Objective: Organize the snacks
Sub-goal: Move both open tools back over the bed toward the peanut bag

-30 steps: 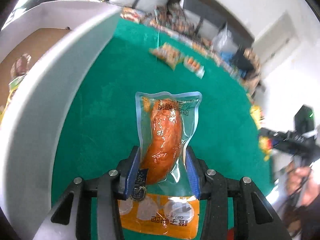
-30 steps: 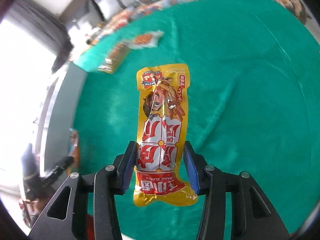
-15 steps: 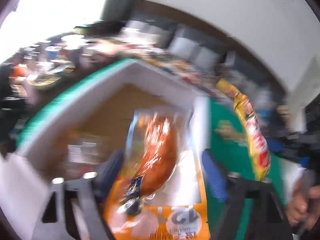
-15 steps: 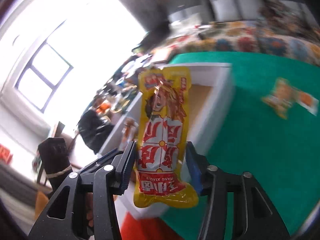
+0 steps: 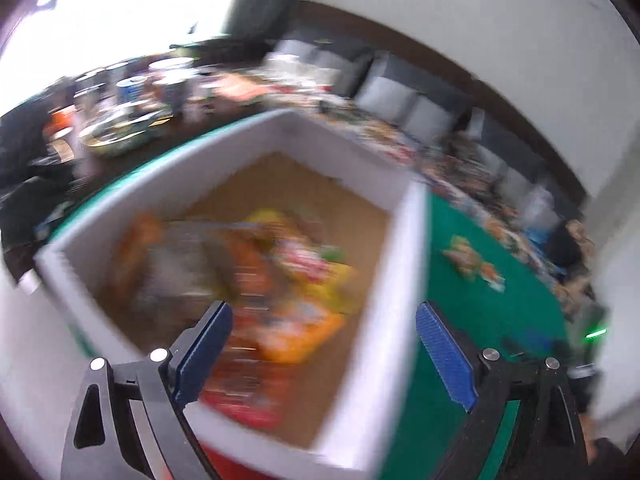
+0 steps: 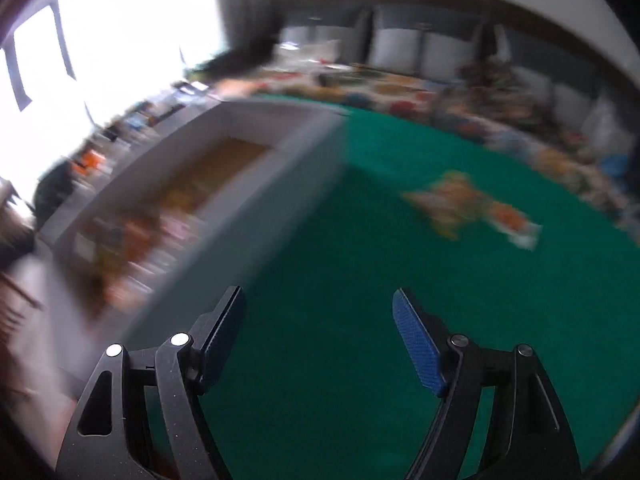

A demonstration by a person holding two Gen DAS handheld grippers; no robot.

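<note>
A green felt-covered table [image 6: 360, 240] carries a white-walled, brown-floored box [image 5: 384, 264] heaped with blurred snack packets [image 5: 280, 280]; two more packets [image 6: 472, 208] lie at its three o'clock. The left gripper [image 5: 320, 344], over the box, and the right gripper [image 6: 318, 336], over bare felt, have just been opening, fingers spread, nothing between them.

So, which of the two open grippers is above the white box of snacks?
The left gripper: white box under its jaws. The right gripper has only green cloth.
</note>
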